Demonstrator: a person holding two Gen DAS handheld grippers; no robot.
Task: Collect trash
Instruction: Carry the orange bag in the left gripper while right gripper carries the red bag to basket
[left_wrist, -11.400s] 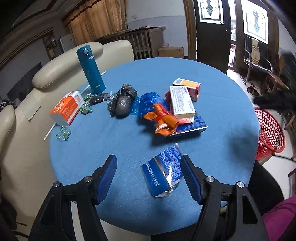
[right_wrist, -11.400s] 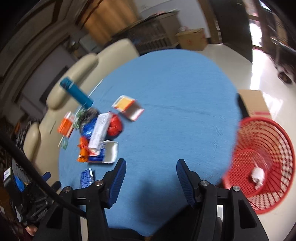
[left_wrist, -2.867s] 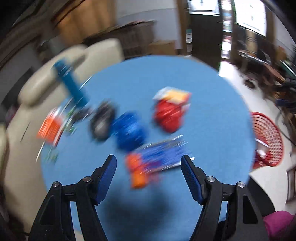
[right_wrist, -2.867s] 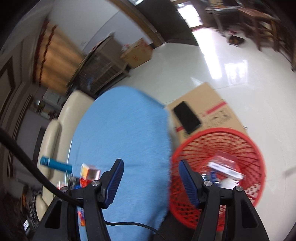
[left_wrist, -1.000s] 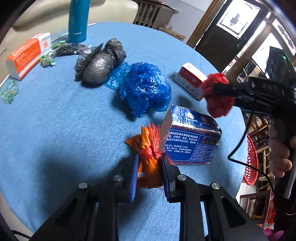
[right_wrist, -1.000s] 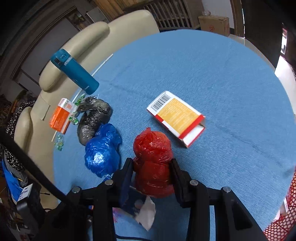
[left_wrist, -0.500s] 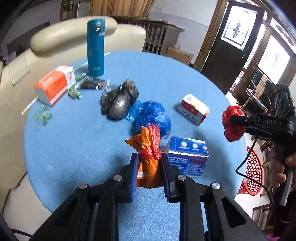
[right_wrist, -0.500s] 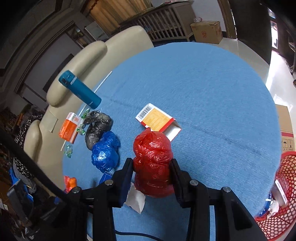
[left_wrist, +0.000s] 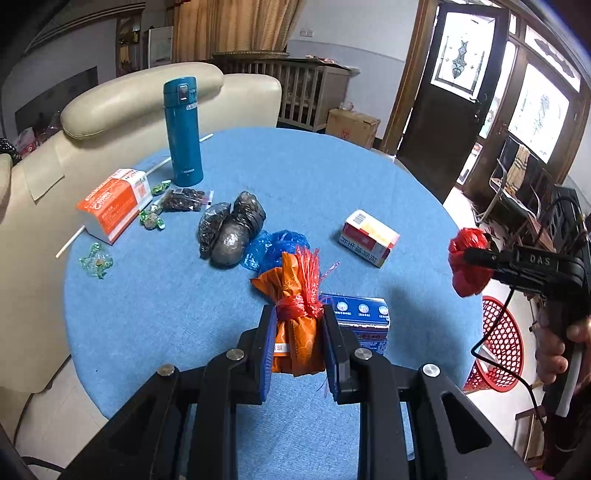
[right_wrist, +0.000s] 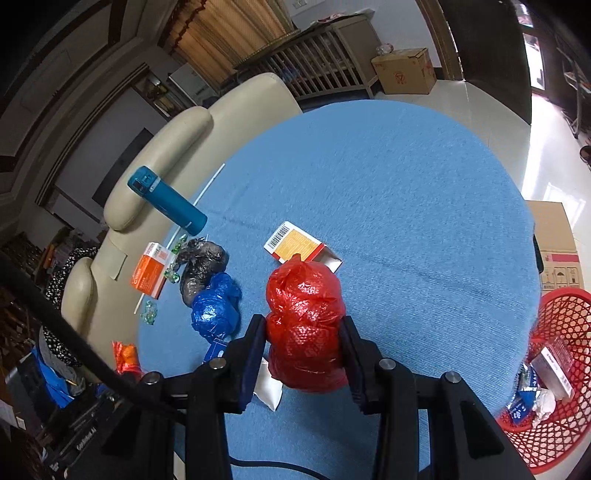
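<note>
Left wrist view: the left gripper (left_wrist: 297, 332) tilts down over the near edge of the round blue-clothed table (left_wrist: 332, 173), its jaws clamped on a crumpled orange plastic bag tied with red netting (left_wrist: 295, 295), which hangs clear of the cloth. On the table, from nine o'clock round to three: an orange-and-white carton (left_wrist: 112, 205), a teal flask (left_wrist: 183, 133) standing upright, a grey-black plastic bundle (left_wrist: 231, 230), a crumpled blue plastic bag (left_wrist: 275, 249), a flat blue printed box (left_wrist: 360, 319) just beside the orange bag, and a red-and-yellow carton (left_wrist: 367, 238). At three o'clock a hand (left_wrist: 557, 350) holds the right gripper (right_wrist: 303, 338) level beyond the table's edge, above a red mesh basket (left_wrist: 498, 347) on the floor.

Right wrist view: the right gripper's jaws press both sides of a lumpy red plastic bag (right_wrist: 304, 321), held above the cloth. A cream sofa (right_wrist: 177, 147) stands at ten o'clock; the basket, with scraps inside, sits at four o'clock.
</note>
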